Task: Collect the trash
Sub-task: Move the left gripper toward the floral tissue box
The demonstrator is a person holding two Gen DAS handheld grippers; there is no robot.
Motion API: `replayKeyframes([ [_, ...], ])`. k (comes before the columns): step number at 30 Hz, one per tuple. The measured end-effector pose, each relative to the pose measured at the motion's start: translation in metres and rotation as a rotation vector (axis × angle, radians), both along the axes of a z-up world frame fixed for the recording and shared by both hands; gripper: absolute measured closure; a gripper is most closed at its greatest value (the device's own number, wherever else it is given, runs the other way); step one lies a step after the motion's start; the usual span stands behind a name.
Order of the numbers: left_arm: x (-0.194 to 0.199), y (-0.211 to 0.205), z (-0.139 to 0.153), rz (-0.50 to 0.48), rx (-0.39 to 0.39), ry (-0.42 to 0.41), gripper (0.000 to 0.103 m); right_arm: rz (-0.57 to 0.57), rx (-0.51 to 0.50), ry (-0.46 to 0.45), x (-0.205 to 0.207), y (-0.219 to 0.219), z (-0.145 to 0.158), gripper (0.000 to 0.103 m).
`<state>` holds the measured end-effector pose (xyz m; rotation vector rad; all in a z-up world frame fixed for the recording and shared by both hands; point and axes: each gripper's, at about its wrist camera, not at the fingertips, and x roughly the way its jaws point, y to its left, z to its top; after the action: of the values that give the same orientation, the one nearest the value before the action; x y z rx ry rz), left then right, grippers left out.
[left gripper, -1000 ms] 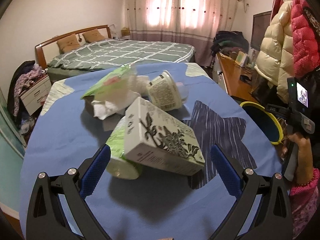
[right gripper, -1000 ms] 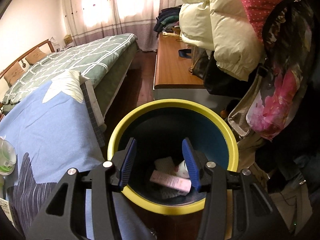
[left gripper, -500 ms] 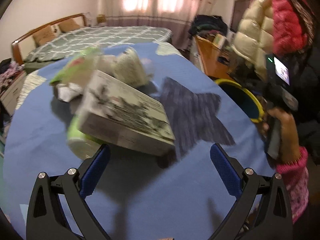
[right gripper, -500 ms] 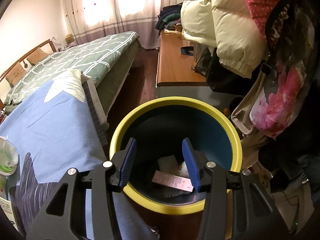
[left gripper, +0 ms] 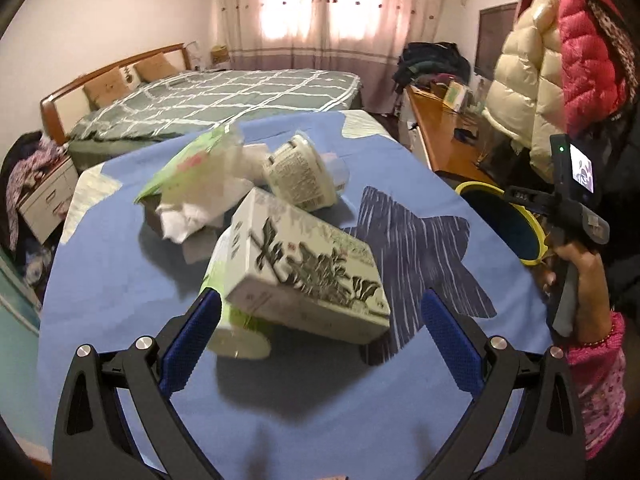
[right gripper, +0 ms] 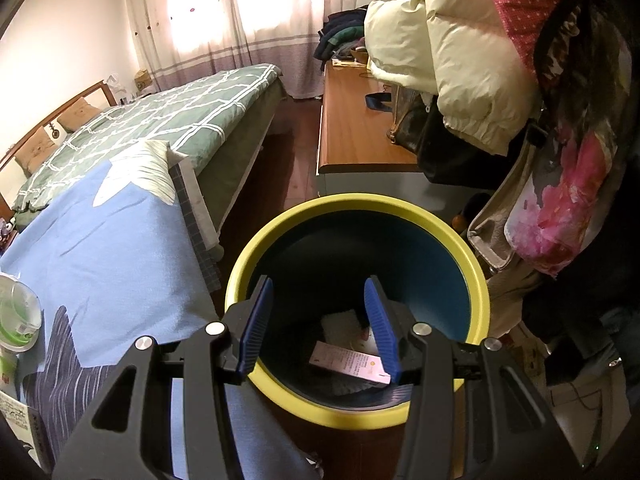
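Left hand-held gripper (left gripper: pixel 320 320) nearer carton (left gripper: pixel 308 276)

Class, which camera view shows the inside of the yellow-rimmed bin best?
The right wrist view: it looks straight down into the yellow-rimmed bin, showing discarded packaging at the bottom. The left wrist view shows only part of its rim and dark interior beyond the blue bedspread.

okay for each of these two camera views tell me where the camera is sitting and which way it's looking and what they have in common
Left wrist: sits on the left gripper, looking down across the blue bedspread at a trash pile led by a printed box; its open fingers show, and the person's right hand.
Right wrist: sits on the right gripper, looking down into the yellow-rimmed bin; only its open, empty fingers show.
Shared: bin, bedspread, green bed, curtains.
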<state>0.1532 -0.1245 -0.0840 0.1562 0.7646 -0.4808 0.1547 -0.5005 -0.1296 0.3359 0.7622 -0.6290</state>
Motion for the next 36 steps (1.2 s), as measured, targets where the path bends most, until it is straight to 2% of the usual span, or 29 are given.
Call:
replayKeyframes([
  [3, 0.007, -0.007, -0.001, -0.023, 0.033, -0.007, 0.005, 0.005, -0.001, 0.006, 0.001, 0.002, 0.0, 0.057],
  [7, 0.014, -0.01, -0.01, -0.084, 0.015, 0.069, 0.005, 0.008, 0.001, 0.008, 0.002, 0.002, 0.0, 0.057],
  [11, 0.003, -0.017, -0.015, -0.14, 0.02, 0.092, 0.005, 0.011, 0.007, 0.009, 0.003, 0.002, -0.001, 0.057],
  [15, -0.007, -0.03, -0.025, -0.219, -0.013, 0.157, 0.005, 0.016, 0.002, 0.009, 0.005, 0.004, -0.001, 0.057],
  [19, -0.019, -0.05, -0.035, -0.286, -0.005, 0.189, 0.005, 0.016, 0.004, 0.007, 0.005, 0.004, -0.001, 0.057],
  [21, -0.021, -0.047, -0.029, -0.277, -0.003, 0.159, 0.005, 0.016, 0.008, 0.005, 0.005, 0.005, -0.001, 0.057],
  [25, -0.007, -0.029, -0.013, -0.17, 0.019, 0.081, 0.005, 0.023, 0.008, 0.008, 0.007, 0.006, -0.001, 0.057],
  [28, 0.003, -0.019, -0.009, -0.14, 0.033, 0.062, 0.005, 0.02, 0.015, 0.007, 0.006, 0.005, -0.001, 0.057],
  [30, 0.011, -0.018, -0.012, -0.146, 0.043, 0.065, 0.005, 0.022, 0.018, 0.008, 0.007, 0.004, -0.001, 0.057],
  [33, 0.027, -0.021, -0.025, -0.141, 0.053, 0.12, 0.005, 0.026, 0.01, 0.009, 0.008, 0.005, -0.001, 0.057],
  [36, 0.028, -0.028, -0.026, -0.157, 0.043, 0.135, 0.005, 0.028, 0.015, 0.012, 0.008, 0.005, -0.001, 0.057],
])
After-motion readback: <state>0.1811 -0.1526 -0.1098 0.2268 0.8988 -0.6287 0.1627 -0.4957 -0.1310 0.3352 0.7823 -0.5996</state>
